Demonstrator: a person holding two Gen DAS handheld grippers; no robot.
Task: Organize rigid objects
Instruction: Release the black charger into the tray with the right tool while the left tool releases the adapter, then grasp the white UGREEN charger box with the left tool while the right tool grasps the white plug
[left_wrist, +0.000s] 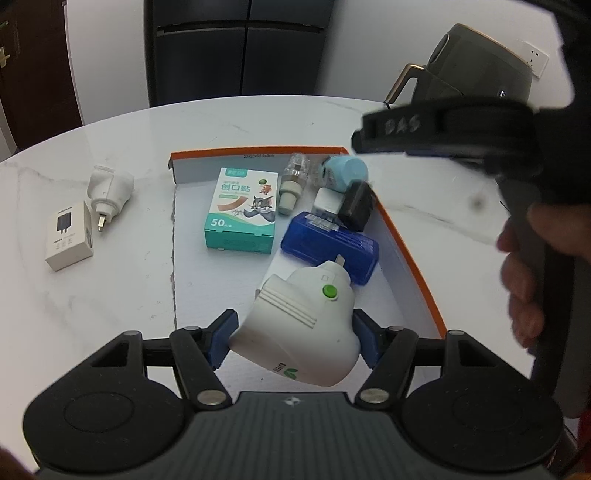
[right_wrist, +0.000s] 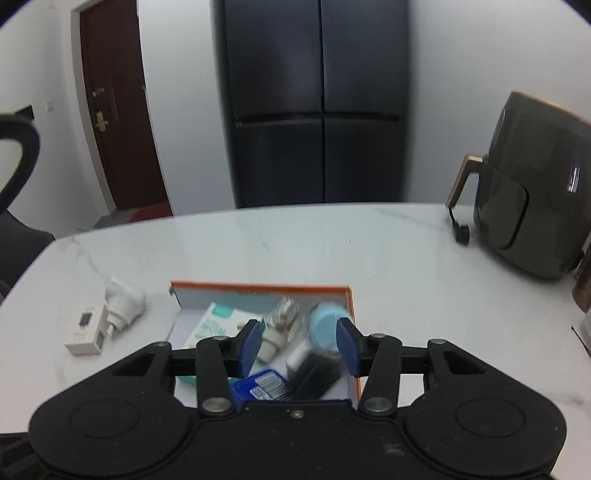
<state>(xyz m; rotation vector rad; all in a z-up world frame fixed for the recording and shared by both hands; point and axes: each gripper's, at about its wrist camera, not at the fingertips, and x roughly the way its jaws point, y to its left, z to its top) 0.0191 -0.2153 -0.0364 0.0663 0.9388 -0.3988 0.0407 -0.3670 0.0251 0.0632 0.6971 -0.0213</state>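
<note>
My left gripper (left_wrist: 293, 338) is shut on a white plug-in device with a green button (left_wrist: 303, 325), held low over the near end of the orange-edged white box (left_wrist: 410, 251). In the box lie a teal plaster carton (left_wrist: 242, 212), a blue case (left_wrist: 328, 249), a black adapter (left_wrist: 356, 205), a light-blue cap (left_wrist: 347, 171) and a clear bulb plug (left_wrist: 293, 181). My right gripper (right_wrist: 299, 345) is open and empty above the box (right_wrist: 352, 306); it also shows in the left wrist view (left_wrist: 443, 129), blurred.
A white plug adapter (left_wrist: 109, 188) and a small white charger carton (left_wrist: 68, 236) lie on the marble table left of the box; both show in the right wrist view (right_wrist: 123, 306), (right_wrist: 85, 334). A dark air fryer (right_wrist: 532, 206) stands at the far right.
</note>
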